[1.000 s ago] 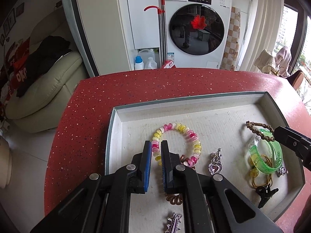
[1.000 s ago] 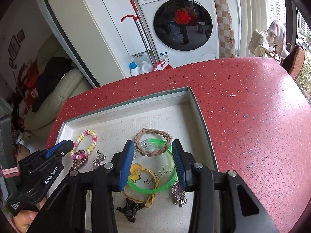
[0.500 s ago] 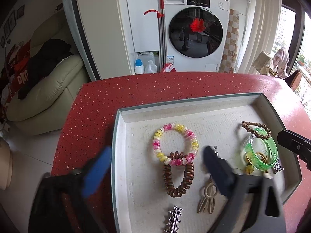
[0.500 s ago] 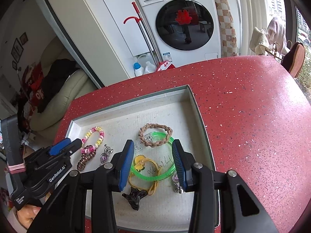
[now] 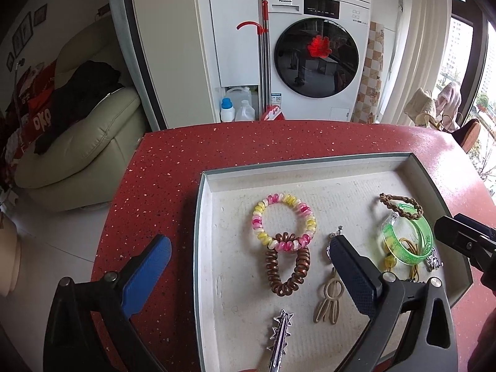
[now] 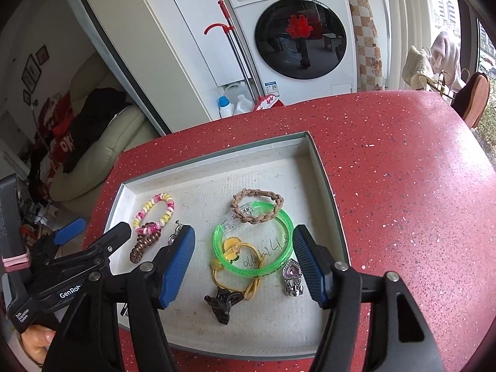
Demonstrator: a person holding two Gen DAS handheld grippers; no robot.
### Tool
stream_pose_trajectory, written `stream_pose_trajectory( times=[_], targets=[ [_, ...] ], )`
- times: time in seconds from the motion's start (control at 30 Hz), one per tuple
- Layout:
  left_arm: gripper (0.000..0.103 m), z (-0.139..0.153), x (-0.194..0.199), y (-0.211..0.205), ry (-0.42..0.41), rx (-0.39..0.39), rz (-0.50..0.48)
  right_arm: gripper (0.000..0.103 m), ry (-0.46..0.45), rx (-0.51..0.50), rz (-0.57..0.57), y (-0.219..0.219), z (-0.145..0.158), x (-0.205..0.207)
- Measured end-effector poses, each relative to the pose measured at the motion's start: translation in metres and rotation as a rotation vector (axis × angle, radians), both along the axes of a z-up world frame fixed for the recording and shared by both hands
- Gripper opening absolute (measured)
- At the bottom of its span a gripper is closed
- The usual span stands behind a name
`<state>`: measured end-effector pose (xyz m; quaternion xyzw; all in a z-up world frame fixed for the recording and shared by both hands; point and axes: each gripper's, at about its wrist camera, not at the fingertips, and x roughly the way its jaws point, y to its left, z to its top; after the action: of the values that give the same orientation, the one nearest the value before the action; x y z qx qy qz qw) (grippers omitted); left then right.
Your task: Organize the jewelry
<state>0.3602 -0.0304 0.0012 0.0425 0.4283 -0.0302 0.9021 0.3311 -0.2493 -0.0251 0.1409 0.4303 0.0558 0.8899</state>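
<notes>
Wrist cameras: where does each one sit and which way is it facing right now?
Left wrist: on the open left gripper, angled down at the tray's left half; right gripper's tip intrudes.
Right wrist: on the opening right gripper, over the green bangle; left gripper and a hand show.
Shared: tray, bangle, washing machine.

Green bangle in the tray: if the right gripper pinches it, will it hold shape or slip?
The green bangle looks like glossy rigid plastic, so it probably keeps its round shape but may slip on the pads. The braided band rests over it and the yellow cord lies under it, so both might drag along.
</notes>
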Motion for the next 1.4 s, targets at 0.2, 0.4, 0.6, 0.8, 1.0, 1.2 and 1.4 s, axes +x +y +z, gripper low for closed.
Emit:
stream_pose_trajectory(
  times=[0.2,0.4,0.6,0.8,1.0,1.2,1.4],
  targets=[
    [0.103,0.004,-0.015,0.003,-0.005,0.018,-0.001,0.091,-0.024,-0.031,0.024,0.006,0.006,-0.012],
    [0.103,0.007,-0.034,0.004,-0.006,0.023,-0.012,0.103,-0.032,-0.074,0.046,0.013,0.007,-0.026],
    [0.103,0.011,-0.044,0.004,-0.010,0.016,-0.005,0.103,-0.040,-0.139,0.065,0.021,0.011,-0.038],
    [0.103,0.012,-0.054,0.005,-0.011,0.020,0.010,0.103,-0.016,-0.116,0.054,0.019,0.011,-0.044],
    [0.103,0.012,-0.063,0.004,-0.010,0.024,0.011,0.103,0.005,-0.142,0.054,0.020,0.011,-0.049],
    [0.103,0.010,-0.070,0.004,0.014,0.014,0.018,0.103,0.014,-0.136,0.051,0.019,0.010,-0.054],
    [0.103,0.006,-0.079,0.007,0.031,0.021,0.033,0.103,0.018,-0.136,0.038,0.016,0.010,-0.060]
  ],
)
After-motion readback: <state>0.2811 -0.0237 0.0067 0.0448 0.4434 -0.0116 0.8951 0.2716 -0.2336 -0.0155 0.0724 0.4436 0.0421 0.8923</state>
